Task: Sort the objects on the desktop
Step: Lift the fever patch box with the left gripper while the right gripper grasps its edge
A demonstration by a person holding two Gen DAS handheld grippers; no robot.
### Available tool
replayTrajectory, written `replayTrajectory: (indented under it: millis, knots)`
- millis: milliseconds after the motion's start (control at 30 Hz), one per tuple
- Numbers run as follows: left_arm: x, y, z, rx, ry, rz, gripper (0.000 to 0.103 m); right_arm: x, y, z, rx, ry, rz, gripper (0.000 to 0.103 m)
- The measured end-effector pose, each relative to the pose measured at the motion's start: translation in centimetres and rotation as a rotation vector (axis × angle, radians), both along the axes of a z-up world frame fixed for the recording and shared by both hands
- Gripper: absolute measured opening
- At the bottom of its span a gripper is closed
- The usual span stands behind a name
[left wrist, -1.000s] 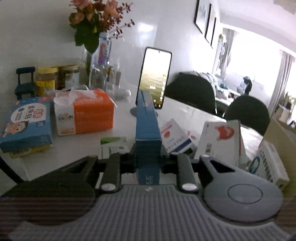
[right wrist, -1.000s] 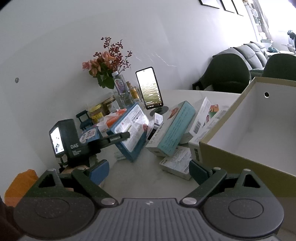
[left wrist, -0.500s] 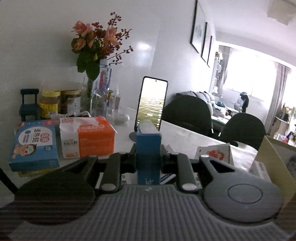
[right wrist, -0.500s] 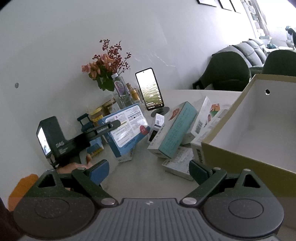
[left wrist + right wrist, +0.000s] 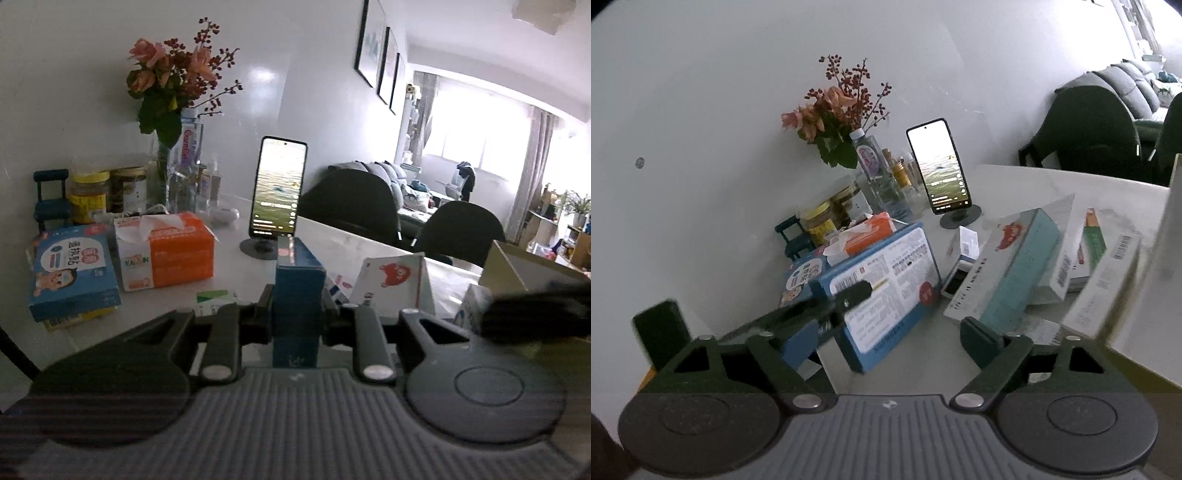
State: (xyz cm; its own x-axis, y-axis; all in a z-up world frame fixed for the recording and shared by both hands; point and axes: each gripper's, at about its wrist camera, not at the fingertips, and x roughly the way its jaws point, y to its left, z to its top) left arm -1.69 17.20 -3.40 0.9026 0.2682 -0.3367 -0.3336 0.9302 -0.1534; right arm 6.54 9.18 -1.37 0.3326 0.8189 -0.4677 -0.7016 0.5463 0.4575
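A white table (image 5: 236, 280) stands against a pale wall, with dark chairs and a bright window behind it. At the back stand a vase of flowers (image 5: 173, 74), some jars (image 5: 90, 195) and a phone on a round stand (image 5: 277, 188) with its screen lit; nearer lie an orange tissue box (image 5: 173, 254) and a blue box with a cartoon child (image 5: 72, 269). The left gripper (image 5: 297, 314) is clamped on a blue carton (image 5: 298, 291), gripping its narrow sides and holding it upright above the table. In the right wrist view that carton (image 5: 886, 288) shows its white printed face. The right gripper (image 5: 892, 336) has just been closing yet stands wide apart with nothing between its jaws, near the carton's lower edge. To the right lie a teal box (image 5: 1015, 269) and several white boxes beside an open cardboard box (image 5: 1167, 266).
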Motion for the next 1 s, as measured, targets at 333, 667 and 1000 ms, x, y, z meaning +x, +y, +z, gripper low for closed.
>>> replayTrajectory:
  millis: [333, 667, 1000]
  knots:
    - [0.0, -1.3, -0.6, -0.043, 0.05, -0.106, 0.023, 2.6, 3.5, -0.8, -0.056, 0.101, 0.005, 0.058]
    - [0.3, -0.6, -0.7, -0.158, 0.084, -0.205, 0.036, 4.4, 4.1, -1.3, -0.077, 0.153, -0.012, 0.052]
    - [0.7, -1.9, -0.8, -0.181, 0.072, -0.352, 0.035, 5.4, 5.4, -0.6, -0.124, 0.136, -0.015, 0.052]
